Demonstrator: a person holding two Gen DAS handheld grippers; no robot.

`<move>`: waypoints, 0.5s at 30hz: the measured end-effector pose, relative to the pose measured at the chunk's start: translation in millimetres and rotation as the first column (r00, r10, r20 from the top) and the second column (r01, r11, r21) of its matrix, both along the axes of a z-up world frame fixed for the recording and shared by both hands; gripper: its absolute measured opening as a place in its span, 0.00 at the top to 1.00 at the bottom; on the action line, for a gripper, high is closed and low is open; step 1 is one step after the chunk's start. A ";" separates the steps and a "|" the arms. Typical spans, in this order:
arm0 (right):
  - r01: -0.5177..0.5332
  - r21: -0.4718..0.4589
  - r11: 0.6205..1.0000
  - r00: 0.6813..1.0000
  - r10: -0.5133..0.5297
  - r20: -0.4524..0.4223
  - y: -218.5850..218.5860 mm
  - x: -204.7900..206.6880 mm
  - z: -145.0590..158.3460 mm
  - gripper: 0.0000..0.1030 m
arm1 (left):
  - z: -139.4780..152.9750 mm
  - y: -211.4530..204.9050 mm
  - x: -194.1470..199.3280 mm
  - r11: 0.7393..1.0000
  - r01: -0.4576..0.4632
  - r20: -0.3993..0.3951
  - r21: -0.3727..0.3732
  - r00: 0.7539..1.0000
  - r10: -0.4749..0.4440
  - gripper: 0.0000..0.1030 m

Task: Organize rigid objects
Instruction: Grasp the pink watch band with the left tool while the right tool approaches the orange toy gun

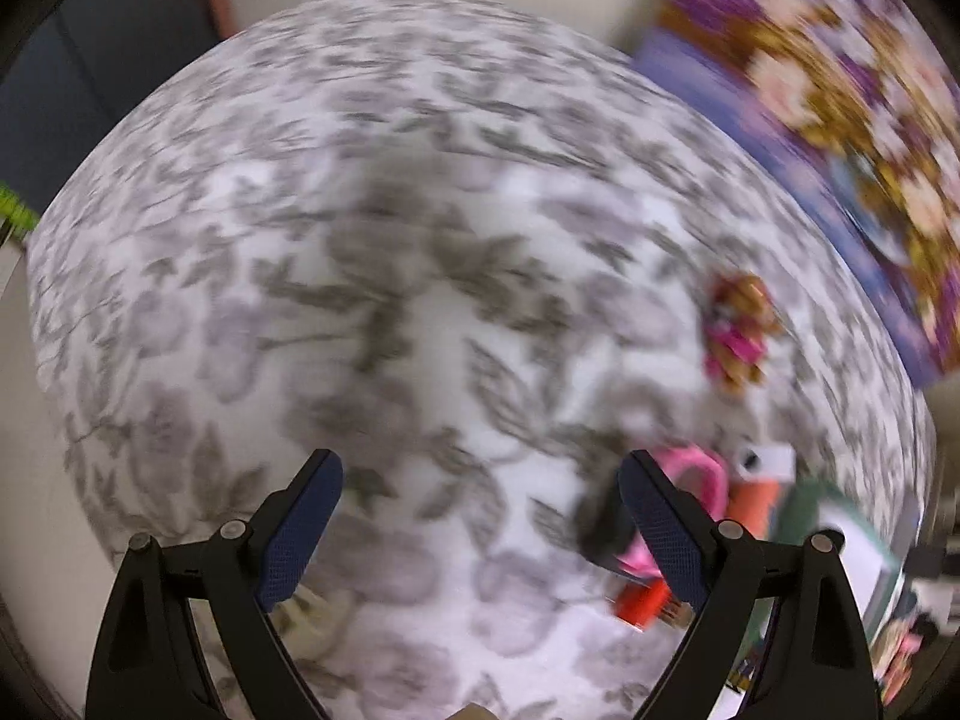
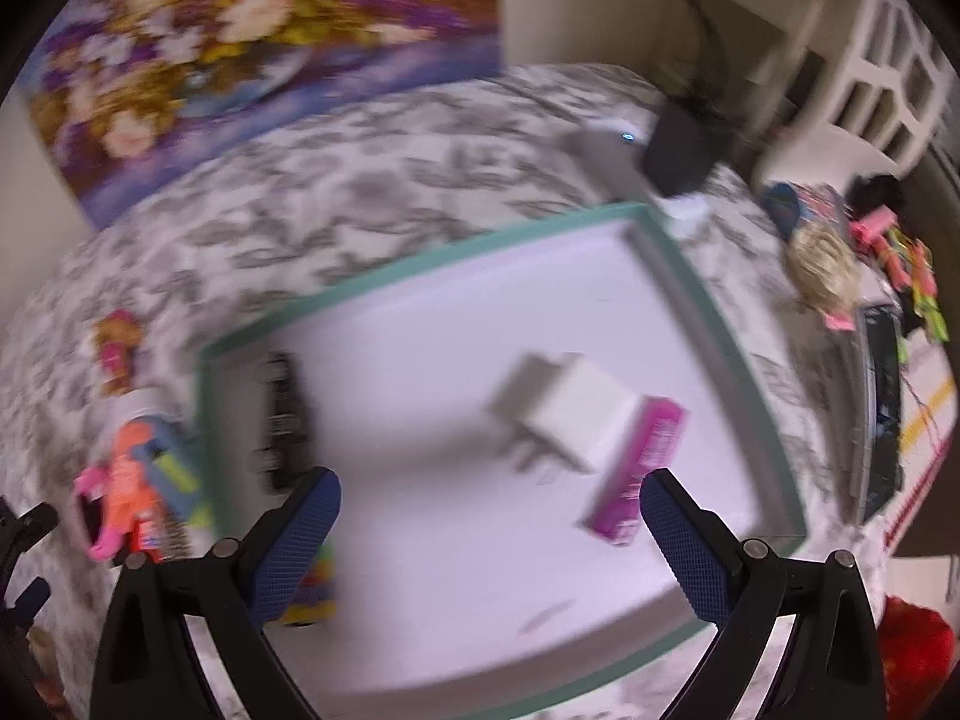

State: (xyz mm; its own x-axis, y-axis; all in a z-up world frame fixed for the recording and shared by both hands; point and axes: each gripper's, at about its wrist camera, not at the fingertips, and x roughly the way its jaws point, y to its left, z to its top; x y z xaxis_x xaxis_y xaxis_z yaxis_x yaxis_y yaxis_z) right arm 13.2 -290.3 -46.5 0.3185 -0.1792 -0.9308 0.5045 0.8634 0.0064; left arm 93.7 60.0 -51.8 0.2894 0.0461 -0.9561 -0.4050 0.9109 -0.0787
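Both views are blurred by motion. My right gripper is open above a white tray with a teal rim. In the tray lie a white charger plug, a magenta box, a black comb-like piece and a small colourful toy by the left finger. My left gripper is open over bare patterned cloth, nothing between its fingers. Beyond its right finger lie a pink item, an orange-and-white item and a red piece. A small doll figure lies farther off.
A grey leaf-patterned cloth covers the round table. A flowered picture leans at the back. A black box with a cable, a blond-haired doll and bright clips lie right of the tray. A red thing sits at bottom right.
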 end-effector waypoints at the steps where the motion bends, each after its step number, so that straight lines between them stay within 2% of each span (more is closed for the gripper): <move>1: -0.018 0.011 1.000 1.000 0.018 0.011 7.6 2.4 1.3 0.01 | 0.6 6.8 -0.6 1.000 -0.017 0.002 0.010 1.000 0.017 0.09; 5: -0.092 0.062 0.994 0.995 0.089 0.056 36.5 11.6 6.8 0.01 | 5.6 22.3 -0.7 0.998 -0.048 0.011 0.050 0.999 0.048 0.09; 10: -0.185 0.102 0.977 0.979 0.175 0.100 74.9 24.2 12.8 0.01 | 10.4 34.3 0.9 0.997 -0.070 0.044 0.014 0.997 0.069 0.09; 15: -0.284 0.111 0.952 0.955 0.272 0.116 111.3 37.8 9.7 0.01 | 5.8 32.3 4.9 0.998 -0.035 0.034 -0.048 0.999 0.037 0.09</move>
State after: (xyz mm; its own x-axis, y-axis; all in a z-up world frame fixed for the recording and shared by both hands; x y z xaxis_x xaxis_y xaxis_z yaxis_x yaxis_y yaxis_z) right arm 51.0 -179.0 -36.7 0.4297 0.0455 -0.9018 0.2359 0.9584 0.1608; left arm 98.6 92.4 -46.1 0.3217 0.0117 -0.9468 -0.4337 0.8907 -0.1363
